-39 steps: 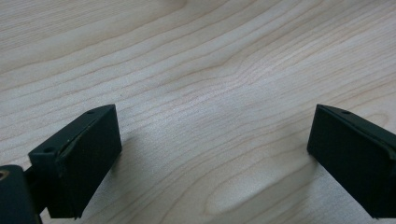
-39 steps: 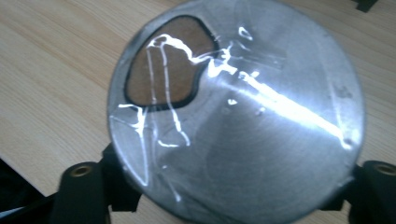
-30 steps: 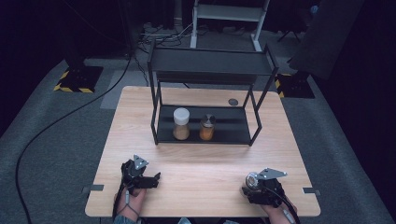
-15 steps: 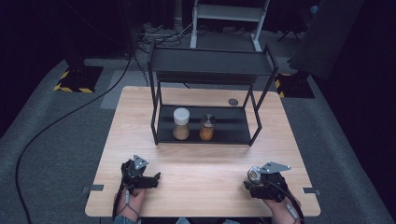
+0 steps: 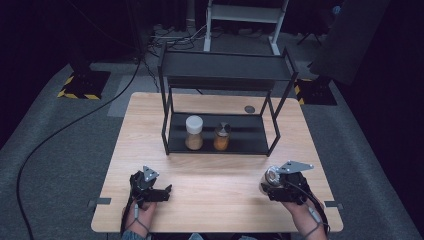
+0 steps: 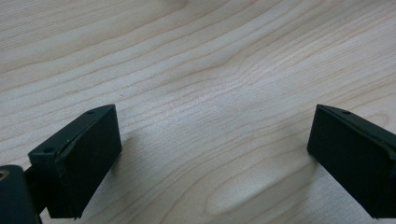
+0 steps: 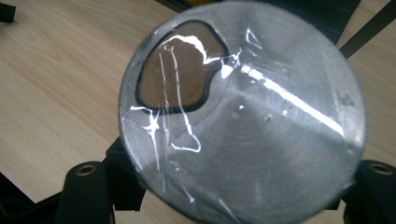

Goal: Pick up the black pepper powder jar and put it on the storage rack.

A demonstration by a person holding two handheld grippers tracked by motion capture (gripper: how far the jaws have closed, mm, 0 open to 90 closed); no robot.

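Observation:
My right gripper point(image 5: 276, 186) is shut on a small jar point(image 5: 272, 176) with a round silver lid, held a little above the wooden table point(image 5: 220, 175) at its front right. In the right gripper view the jar's lid point(image 7: 243, 116) faces the camera, with brown contents behind a clear window, and a black jaw stands at each lower side of it. My left gripper point(image 5: 162, 192) rests at the front left, its jaws wide apart. The left gripper view has bare wood between the two pads point(image 6: 84, 154).
A black two-tier rack point(image 5: 225, 70) stands at the back middle of the table. Its lower shelf holds a white-lidded jar point(image 5: 194, 132) and a shorter silver-lidded jar point(image 5: 222, 136) with orange-brown contents. A small dark disc point(image 5: 249, 109) lies behind the rack.
My right gripper has lifted the silver-lidded jar off the table and drifted slightly. The left gripper has stayed where it was.

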